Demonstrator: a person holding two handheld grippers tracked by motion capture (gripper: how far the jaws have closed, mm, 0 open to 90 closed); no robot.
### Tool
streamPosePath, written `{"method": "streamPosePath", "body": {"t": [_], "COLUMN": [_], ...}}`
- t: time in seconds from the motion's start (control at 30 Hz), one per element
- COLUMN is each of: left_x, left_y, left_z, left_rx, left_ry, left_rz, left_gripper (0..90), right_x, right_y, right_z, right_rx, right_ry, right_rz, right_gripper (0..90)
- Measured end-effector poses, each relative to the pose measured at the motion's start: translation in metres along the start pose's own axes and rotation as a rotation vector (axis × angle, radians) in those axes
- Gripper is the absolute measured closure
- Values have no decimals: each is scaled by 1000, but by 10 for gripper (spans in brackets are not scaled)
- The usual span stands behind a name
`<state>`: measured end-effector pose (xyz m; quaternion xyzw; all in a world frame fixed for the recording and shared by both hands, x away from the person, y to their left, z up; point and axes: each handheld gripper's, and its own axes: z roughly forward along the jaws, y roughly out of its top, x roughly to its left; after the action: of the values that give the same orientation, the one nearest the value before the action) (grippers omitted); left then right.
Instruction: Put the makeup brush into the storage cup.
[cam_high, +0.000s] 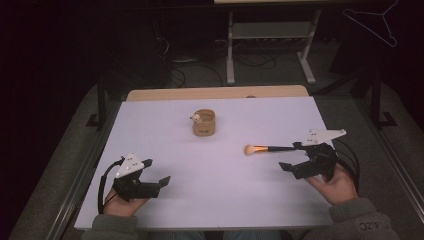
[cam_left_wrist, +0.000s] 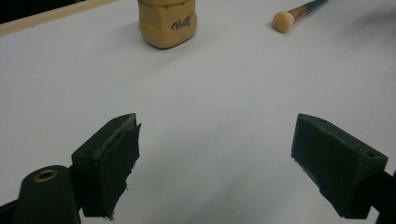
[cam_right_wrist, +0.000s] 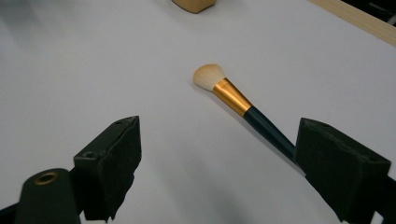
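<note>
A white table (cam_high: 200, 200) has a wooden strip (cam_high: 215, 93) along its 12 o'clock edge. A tan cup (cam_high: 204, 123) with dark lettering stands upright toward 12 o'clock from the table's middle. A brush (cam_high: 260, 149) lies flat toward 3 o'clock, well apart from the cup, with its pale head pointing at 9 o'clock, a gold ferrule and a dark handle. Beyond the table, on the grey floor, stand the white legs (cam_high: 230, 50) of another table with cables (cam_high: 200, 70) around them, and a wire hanger (cam_high: 372, 22) shows at 1 o'clock.
</note>
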<state>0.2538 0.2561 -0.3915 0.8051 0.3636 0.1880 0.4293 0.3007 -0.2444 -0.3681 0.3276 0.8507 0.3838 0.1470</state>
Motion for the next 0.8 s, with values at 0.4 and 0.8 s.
{"method": "streamPosePath", "body": {"t": [0.4,0.8], "left_x": [0,2], "left_y": [0,0], "left_z": [1,2], "left_rx": [-5,-9], "left_ry": [-3,-6], "left_rz": [-5,-15], "left_gripper": [147,147], "right_x": [-24,-50], "right_y": [30,55], "right_z": [8,39], "right_rx": [116,273], "right_ry": [29,58], "right_rz": [-77,-152], "right_gripper": [149,156]}}
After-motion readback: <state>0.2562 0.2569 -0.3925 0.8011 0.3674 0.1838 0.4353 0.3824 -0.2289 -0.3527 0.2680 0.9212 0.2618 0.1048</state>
